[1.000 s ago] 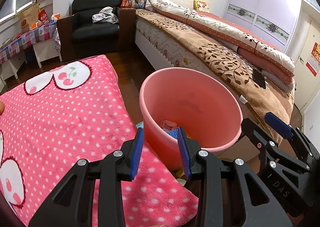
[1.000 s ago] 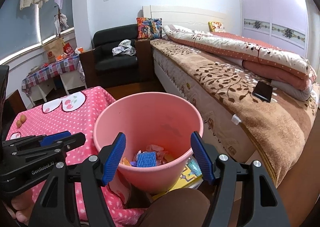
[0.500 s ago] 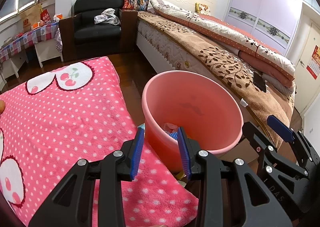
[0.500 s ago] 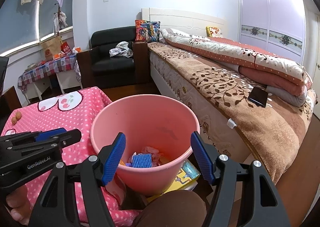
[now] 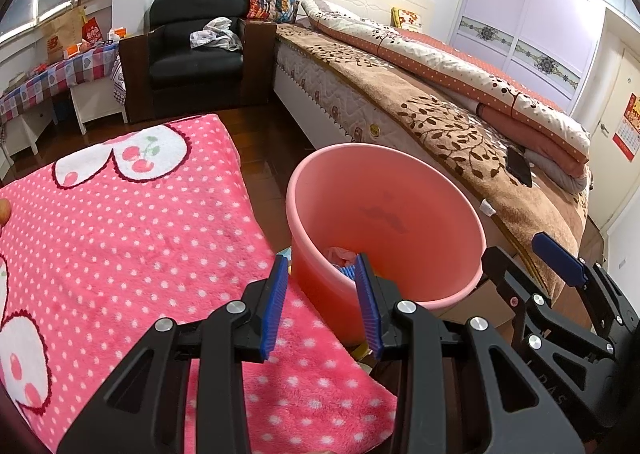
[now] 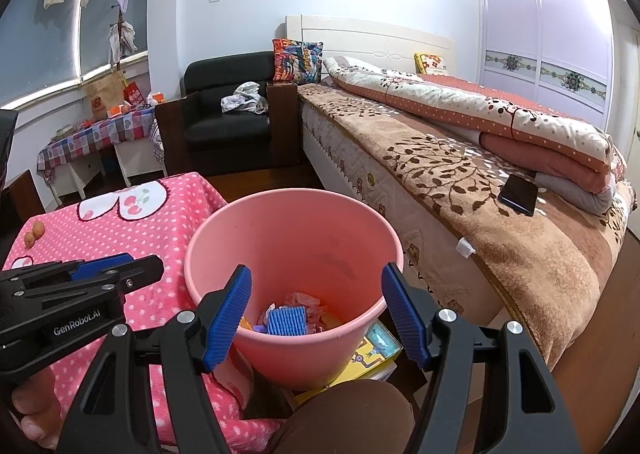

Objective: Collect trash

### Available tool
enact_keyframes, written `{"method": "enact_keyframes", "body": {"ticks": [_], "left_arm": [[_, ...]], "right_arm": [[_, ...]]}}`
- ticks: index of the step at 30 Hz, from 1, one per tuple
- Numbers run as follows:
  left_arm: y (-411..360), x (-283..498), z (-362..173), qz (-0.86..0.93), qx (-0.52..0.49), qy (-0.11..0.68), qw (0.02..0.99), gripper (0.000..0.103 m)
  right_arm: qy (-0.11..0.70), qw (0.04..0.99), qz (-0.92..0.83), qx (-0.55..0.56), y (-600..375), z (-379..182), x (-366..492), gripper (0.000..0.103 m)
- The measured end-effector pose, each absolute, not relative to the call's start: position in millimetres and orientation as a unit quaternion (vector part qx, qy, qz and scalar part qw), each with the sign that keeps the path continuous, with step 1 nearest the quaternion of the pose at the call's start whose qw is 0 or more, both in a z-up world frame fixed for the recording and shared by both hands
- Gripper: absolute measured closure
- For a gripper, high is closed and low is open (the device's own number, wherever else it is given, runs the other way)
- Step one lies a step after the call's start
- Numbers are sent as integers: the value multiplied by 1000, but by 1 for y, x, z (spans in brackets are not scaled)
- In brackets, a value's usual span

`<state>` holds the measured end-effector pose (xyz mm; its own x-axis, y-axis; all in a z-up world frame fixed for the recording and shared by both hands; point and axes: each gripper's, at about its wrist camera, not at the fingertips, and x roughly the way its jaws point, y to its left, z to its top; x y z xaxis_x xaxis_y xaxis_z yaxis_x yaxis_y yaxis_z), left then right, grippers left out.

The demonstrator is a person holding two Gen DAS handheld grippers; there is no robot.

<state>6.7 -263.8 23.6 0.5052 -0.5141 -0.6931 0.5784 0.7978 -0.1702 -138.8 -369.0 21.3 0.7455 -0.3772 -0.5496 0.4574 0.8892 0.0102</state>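
A pink bucket (image 5: 400, 194) stands beside the pink dotted blanket (image 5: 120, 234), just ahead of both grippers. In the right wrist view the bucket (image 6: 280, 222) holds trash: a blue foam net (image 6: 286, 320) and crumpled pink paper (image 6: 304, 300). My left gripper (image 5: 322, 306) is open and empty at the blanket's edge, close to the bucket's near wall. My right gripper (image 6: 316, 310) is open wider, empty, and framing the bucket's near rim. One of the right gripper's pads (image 5: 556, 258) shows at the right of the left wrist view.
A bed (image 6: 500, 214) with a dark phone (image 6: 518, 194) runs along the right. A black armchair (image 6: 228, 126) stands behind. Two small orange fruits (image 6: 34, 234) lie on the blanket. A yellow book (image 6: 372, 354) lies under the bucket. A person's knee (image 6: 352, 414) is close below.
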Motion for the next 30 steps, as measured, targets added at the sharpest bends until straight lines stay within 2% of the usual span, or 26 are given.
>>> {"method": "enact_keyframes", "body": {"ticks": [30], "left_arm": [[-264, 6, 25, -317, 44, 385, 866, 68]], "right_arm": [[278, 931, -224, 72, -368, 22, -139, 36]]}}
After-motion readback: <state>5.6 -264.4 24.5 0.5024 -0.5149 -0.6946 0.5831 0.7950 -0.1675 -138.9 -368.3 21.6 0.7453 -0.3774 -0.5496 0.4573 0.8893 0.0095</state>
